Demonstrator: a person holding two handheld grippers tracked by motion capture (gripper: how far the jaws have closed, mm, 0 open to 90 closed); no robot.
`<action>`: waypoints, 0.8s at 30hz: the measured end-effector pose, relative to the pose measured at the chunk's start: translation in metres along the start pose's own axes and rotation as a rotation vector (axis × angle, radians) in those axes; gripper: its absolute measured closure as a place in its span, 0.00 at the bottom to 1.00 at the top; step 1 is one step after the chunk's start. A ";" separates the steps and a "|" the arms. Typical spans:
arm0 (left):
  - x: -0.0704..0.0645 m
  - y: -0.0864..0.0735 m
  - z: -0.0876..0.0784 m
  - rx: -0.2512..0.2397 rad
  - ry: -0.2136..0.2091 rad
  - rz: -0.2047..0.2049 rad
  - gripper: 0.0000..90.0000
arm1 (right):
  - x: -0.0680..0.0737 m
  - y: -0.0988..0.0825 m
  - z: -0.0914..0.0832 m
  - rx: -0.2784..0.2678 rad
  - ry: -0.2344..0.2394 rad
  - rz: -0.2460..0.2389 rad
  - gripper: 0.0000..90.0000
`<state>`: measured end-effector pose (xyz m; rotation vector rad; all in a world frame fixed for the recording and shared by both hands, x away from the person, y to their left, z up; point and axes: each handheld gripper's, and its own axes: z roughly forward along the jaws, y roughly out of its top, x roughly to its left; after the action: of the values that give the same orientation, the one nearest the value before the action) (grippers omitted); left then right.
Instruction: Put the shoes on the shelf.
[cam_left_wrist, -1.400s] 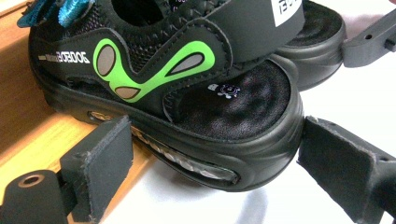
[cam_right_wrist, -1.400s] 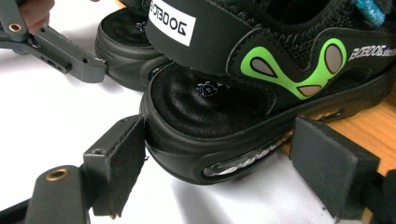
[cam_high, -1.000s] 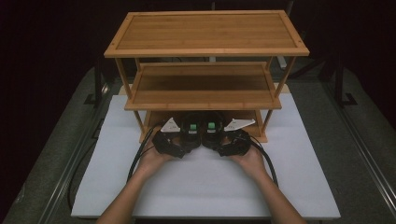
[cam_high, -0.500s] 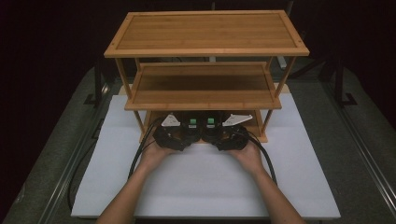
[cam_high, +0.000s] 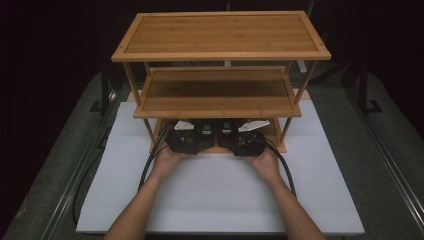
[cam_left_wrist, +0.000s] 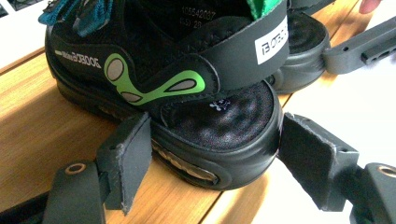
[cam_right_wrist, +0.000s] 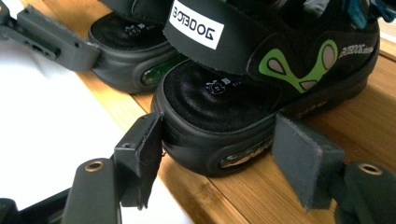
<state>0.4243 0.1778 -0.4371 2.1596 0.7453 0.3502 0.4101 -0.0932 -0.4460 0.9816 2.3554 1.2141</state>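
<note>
On the rack's bottom shelf (cam_high: 220, 149), both tools (cam_left_wrist: 212, 154) (cam_right_wrist: 217, 149) have just been closing around each shoe's (cam_left_wrist: 187, 93) (cam_right_wrist: 243, 98) heel, seemingly touching, not yet clamped.

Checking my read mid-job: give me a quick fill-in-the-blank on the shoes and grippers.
1. The two shoes sit on the rack's ___ shelf.
2. The curved marking on each shoe's side is ___.
3. Each gripper's jaws stand either side of a shoe's ___ end.
4. The rack stands on a ___ sheet.

Missing words: bottom; green; toe; white
</note>
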 end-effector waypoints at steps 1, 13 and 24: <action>0.000 0.000 0.000 0.001 0.001 0.003 0.28 | -0.006 -0.001 -0.001 0.023 -0.031 -0.053 0.37; -0.001 -0.002 -0.013 -0.021 -0.005 -0.024 0.29 | -0.004 0.000 -0.009 -0.007 0.001 0.009 0.34; -0.013 -0.011 -0.041 0.001 0.002 -0.001 0.10 | -0.007 -0.019 -0.043 0.021 0.005 0.092 0.15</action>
<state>0.3899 0.2004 -0.4197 2.1597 0.7483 0.3520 0.3827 -0.1315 -0.4362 1.1065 2.3545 1.2283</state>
